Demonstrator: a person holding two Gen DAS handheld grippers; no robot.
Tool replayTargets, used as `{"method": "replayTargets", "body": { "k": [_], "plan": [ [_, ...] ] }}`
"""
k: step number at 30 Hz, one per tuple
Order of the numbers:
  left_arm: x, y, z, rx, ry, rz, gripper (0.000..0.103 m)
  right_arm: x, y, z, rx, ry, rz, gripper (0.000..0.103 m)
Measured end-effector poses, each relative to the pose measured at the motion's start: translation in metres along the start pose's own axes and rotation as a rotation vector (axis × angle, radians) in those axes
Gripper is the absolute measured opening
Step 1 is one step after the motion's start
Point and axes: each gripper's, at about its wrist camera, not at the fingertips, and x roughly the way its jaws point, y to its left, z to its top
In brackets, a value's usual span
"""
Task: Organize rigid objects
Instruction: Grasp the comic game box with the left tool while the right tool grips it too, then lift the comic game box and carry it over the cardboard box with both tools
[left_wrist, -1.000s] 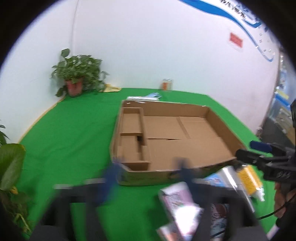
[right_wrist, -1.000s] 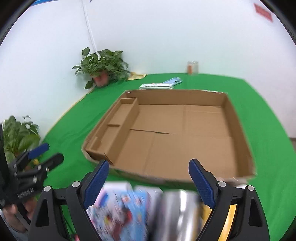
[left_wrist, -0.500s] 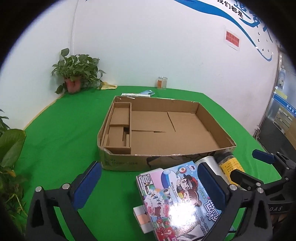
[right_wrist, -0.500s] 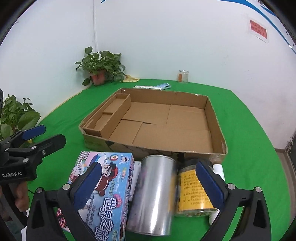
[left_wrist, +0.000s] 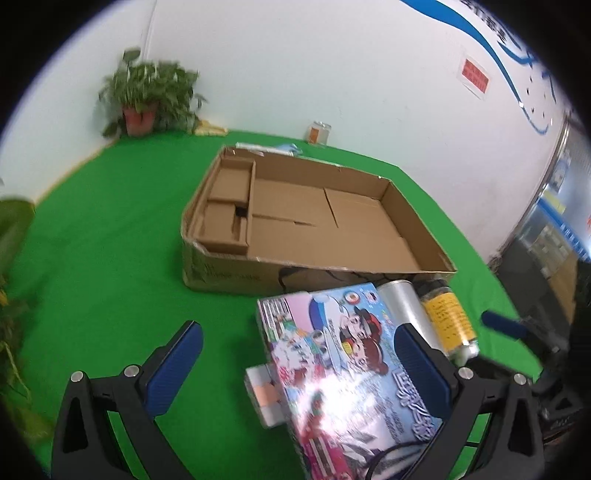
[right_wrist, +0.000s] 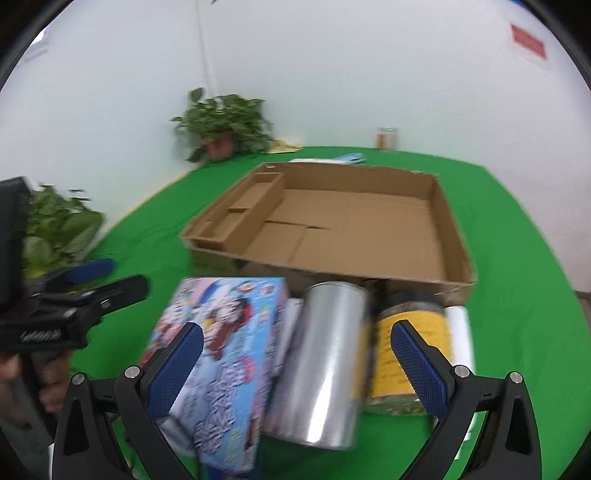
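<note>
A shallow cardboard tray (left_wrist: 221, 275) (right_wrist: 458, 236) with small side compartments lies empty on the green table. In front of it lie a colourful cartoon box (left_wrist: 347, 354) (right_wrist: 229, 350), a silver can (left_wrist: 402, 299) (right_wrist: 328, 354) on its side, and a yellow-labelled jar (left_wrist: 447, 321) (right_wrist: 410, 347). My left gripper (left_wrist: 299, 365) is open above the box's left part, touching nothing. My right gripper (right_wrist: 295, 365) is open over the can and box. Each gripper shows in the other's view: left gripper (right_wrist: 92, 288), right gripper (left_wrist: 513, 332).
A potted plant (left_wrist: 147, 99) (right_wrist: 221, 125) stands at the far corner, another plant (right_wrist: 55, 229) at the left edge. A small glass jar (left_wrist: 317, 133) (right_wrist: 386, 137) and flat packets (right_wrist: 332, 159) sit behind the tray. A white roll (right_wrist: 460, 332) lies right of the jar.
Both grippers have opened wide and moved back and down from the tray; the box, can and jar now lie close under their fingers.
</note>
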Motion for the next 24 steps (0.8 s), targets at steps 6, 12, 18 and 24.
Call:
{"method": "replayTargets", "body": {
  "k": [6,12,18,24],
  "plan": [
    [0.022,0.017,-0.021,-0.106,0.155,-0.163,0.101,0.006,0.019,-0.020,-0.035,0.129,0.234,0.099],
    [0.042,0.011,-0.039,-0.108,0.267,-0.221,0.098,0.026,0.047,-0.033,-0.104,0.205,0.260,0.099],
    [0.048,0.003,-0.045,-0.108,0.287,-0.243,0.095,0.052,0.045,-0.039,-0.095,0.283,0.185,0.096],
    [0.052,-0.004,-0.042,-0.113,0.312,-0.226,0.095,0.069,0.047,-0.044,-0.108,0.323,0.152,0.094]
  ]
}}
